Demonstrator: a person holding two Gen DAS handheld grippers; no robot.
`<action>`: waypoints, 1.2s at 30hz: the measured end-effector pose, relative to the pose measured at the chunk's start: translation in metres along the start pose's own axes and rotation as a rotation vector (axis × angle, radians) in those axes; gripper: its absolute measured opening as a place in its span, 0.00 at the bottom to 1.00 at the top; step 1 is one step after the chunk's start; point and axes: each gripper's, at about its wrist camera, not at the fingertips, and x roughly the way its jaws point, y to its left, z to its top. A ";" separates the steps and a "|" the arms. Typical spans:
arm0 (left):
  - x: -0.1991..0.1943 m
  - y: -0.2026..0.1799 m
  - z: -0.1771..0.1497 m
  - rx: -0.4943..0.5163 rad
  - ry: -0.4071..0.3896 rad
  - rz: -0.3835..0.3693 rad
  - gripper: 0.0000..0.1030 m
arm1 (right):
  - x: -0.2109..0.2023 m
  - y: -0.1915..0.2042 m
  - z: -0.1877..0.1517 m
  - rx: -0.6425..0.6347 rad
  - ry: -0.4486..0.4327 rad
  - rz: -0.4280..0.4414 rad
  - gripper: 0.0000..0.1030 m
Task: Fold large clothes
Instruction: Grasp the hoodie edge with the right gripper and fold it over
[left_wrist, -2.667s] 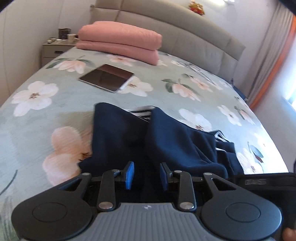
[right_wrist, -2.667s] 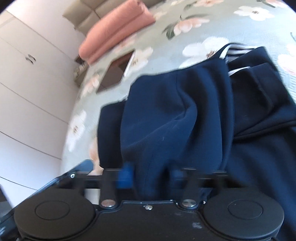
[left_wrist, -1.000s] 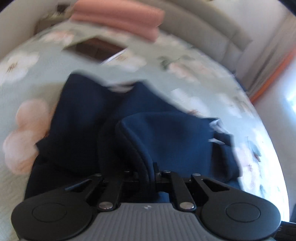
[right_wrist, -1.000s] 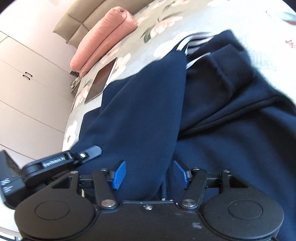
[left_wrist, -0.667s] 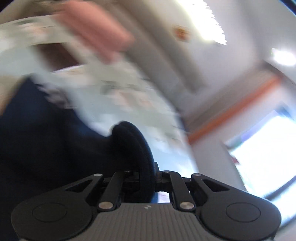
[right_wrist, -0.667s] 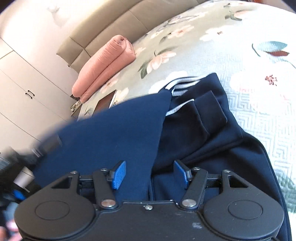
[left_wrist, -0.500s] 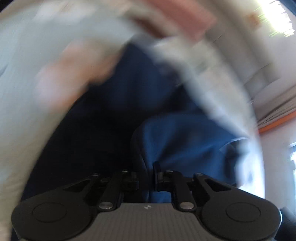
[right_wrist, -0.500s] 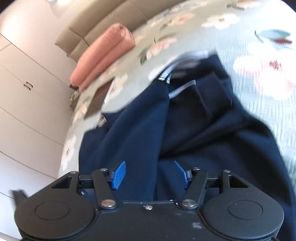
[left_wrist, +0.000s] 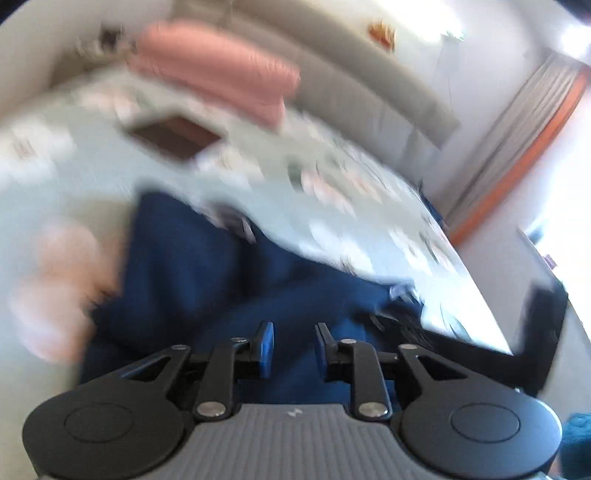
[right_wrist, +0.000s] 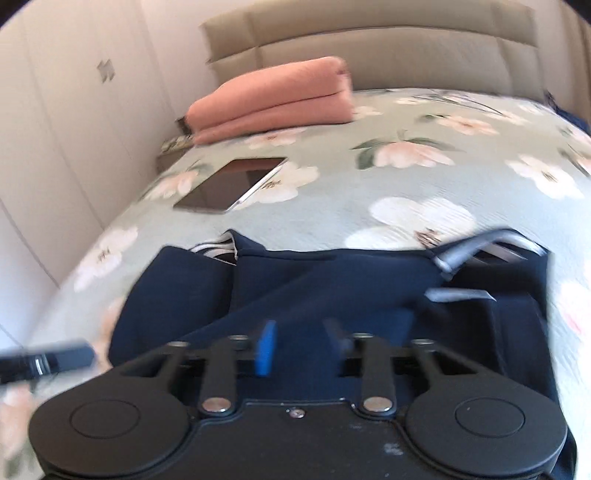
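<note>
Navy garment lay bunched on the floral bedspread, near edge, w/ white-striped trim at its far side. Left gripper had just been opening; jaws stood narrowly apart above the cloth, nothing pinched. Right gripper had just been closing, a narrow gap left, no cloth between. Tablet & pink blanket sat well beyond.

Left wrist view smeared by motion: bedspread flowers, tablet, pink blanket all soft. Garment's near edge hidden behind right gripper; fingertips blurred.
</note>
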 end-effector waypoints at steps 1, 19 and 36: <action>0.022 0.010 -0.007 -0.025 0.049 0.044 0.23 | 0.019 -0.001 0.001 -0.011 0.032 -0.011 0.27; 0.019 0.042 -0.049 -0.021 0.192 0.077 0.11 | -0.015 0.065 -0.087 -0.082 0.258 -0.019 0.41; -0.075 0.066 -0.080 -0.008 0.348 0.244 0.23 | -0.125 -0.034 -0.139 0.256 0.385 -0.145 0.74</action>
